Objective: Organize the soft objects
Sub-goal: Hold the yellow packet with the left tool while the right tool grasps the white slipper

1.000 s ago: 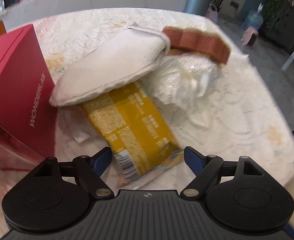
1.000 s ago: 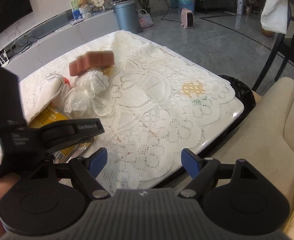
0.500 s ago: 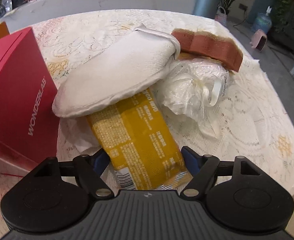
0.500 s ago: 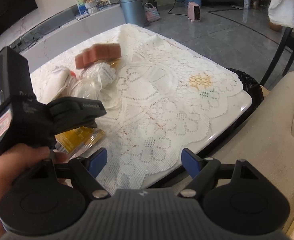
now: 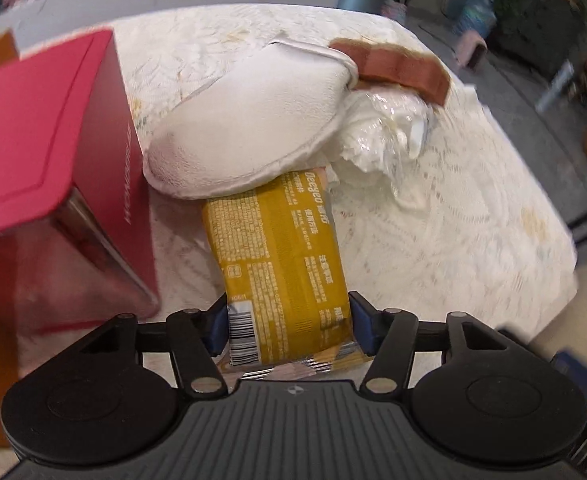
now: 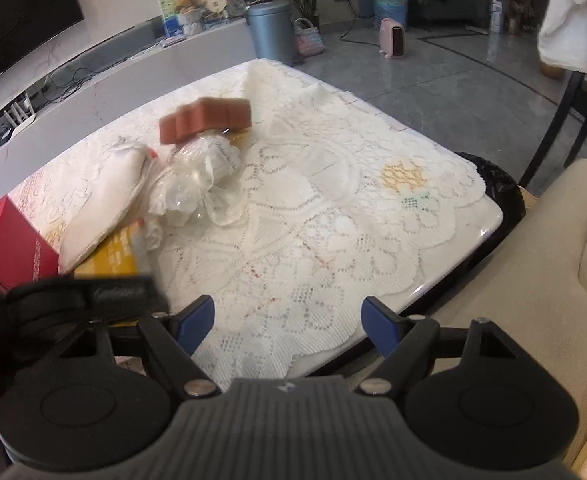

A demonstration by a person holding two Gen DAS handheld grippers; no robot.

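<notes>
Now your left gripper [image 5: 289, 326], low centre of its view, is closing on the near end of the yellow packet [image 5: 277, 256], so pull it from under the white slipper [image 5: 249, 132] while your right gripper [image 6: 289, 326] waits open and empty.

The slipper [image 5: 249, 128] lies across the far end of the packet [image 5: 281, 256]. Left of the packet stands the box [image 5: 49, 168]. Right of the slipper sits the plastic bag [image 5: 385, 128], the sponge [image 5: 393, 68] seemingly on it.
</notes>
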